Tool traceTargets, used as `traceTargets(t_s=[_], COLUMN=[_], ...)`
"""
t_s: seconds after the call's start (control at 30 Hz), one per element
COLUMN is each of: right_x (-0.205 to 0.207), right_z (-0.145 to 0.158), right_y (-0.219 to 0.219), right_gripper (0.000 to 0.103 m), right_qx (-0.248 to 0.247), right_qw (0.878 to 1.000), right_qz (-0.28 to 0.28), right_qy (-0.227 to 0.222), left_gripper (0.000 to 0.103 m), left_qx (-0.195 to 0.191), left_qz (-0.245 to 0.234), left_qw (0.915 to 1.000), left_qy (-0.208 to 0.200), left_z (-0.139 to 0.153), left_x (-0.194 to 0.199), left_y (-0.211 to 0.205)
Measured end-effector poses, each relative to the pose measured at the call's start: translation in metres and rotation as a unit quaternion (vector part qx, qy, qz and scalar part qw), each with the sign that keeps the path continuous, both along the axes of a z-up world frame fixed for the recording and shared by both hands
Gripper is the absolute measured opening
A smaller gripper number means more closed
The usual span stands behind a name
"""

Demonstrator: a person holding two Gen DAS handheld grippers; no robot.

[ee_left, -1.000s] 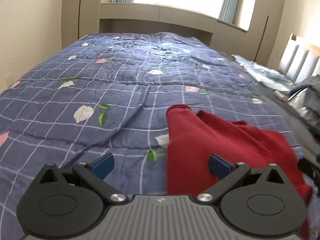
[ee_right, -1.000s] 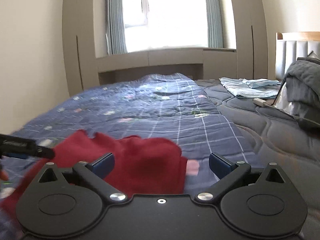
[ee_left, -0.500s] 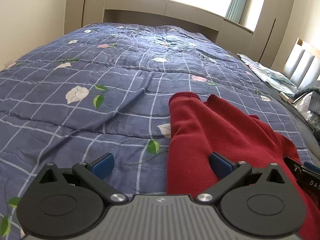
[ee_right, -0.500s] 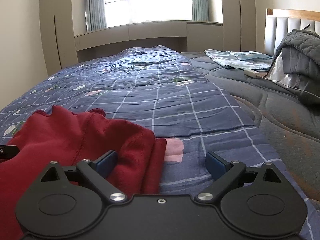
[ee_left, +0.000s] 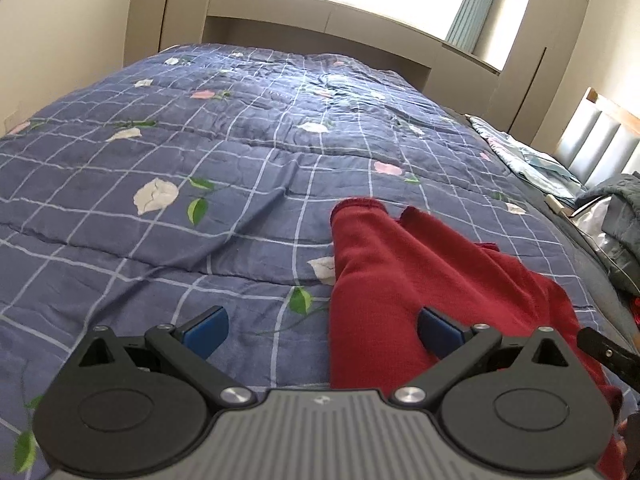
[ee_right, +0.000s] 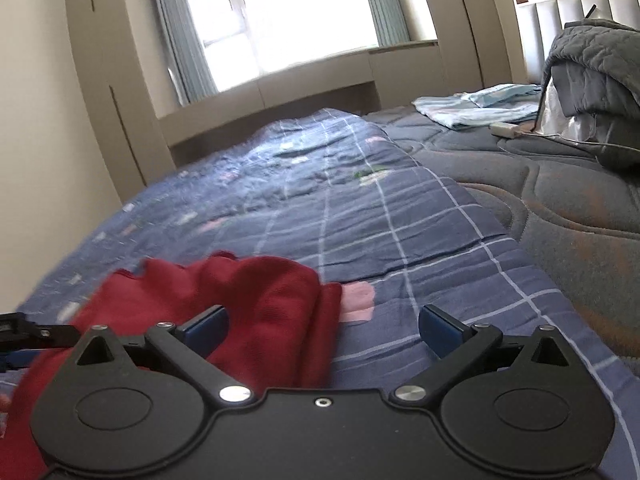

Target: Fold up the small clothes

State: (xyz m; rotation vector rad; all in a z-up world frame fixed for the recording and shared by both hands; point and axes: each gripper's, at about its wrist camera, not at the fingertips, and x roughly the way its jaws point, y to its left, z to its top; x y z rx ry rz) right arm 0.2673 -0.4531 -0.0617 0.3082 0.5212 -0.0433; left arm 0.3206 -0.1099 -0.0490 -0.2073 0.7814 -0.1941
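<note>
Sunlit bedroom, with a blue checked floral quilt [ee_left: 248, 168] spread over the bed and a red garment [ee_left: 408, 280] lying crumpled on it.

Beyond the quilt's edge I saw the grey mattress [ee_right: 560, 200], with a heaped grey blanket [ee_right: 592, 64] and a pale blue cloth [ee_right: 476, 108] near the headboard. The red garment lay on the near part of the quilt, one sleeve stretched away from me. My left gripper [ee_left: 322, 326] hovered low over its left edge, fingers [ee_left: 206, 326] spread wide and holding nothing, the right pad over red fabric. My right gripper [ee_right: 324, 326] was likewise wide open and empty, its left finger over the garment's right edge beside a pink flower print [ee_right: 358, 302].
</note>
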Motion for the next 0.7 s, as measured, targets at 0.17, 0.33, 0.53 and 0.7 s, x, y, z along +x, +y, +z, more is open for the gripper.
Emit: traceTargets(t_s=[0.17, 0.33, 0.53, 0.7], right_x=[-0.016, -0.017, -0.019, -0.020], right_z=[0.010, -0.001, -0.013, -0.015], right_y=[0.015, 0.027, 0.027, 0.028], right_gripper=[0.102, 0.102, 0.102, 0.103], right_qx=[0.007, -0.007, 0.002, -0.002], right_qw=[0.999, 0.999, 0.999, 0.999], right_qz=[0.030, 0.035, 0.029, 0.028], right_qy=[-0.009, 0.024, 0.027, 0.023], left_gripper=[0.103, 0.102, 0.103, 0.103], left_qx=[-0.017, -0.013, -0.041, -0.060], left_qz=[-0.014, -0.038, -0.031, -0.023], left_qw=[0.9997, 0.9992, 0.9985, 0.9975], left_qy=[-0.009, 0.004, 0.021, 0.030], left_z=[0.012, 0.006, -0.009, -0.014], left_x=[-0.016, -0.026, -0.030, -0.030], left_y=[0.006, 0.006, 0.013, 0.017])
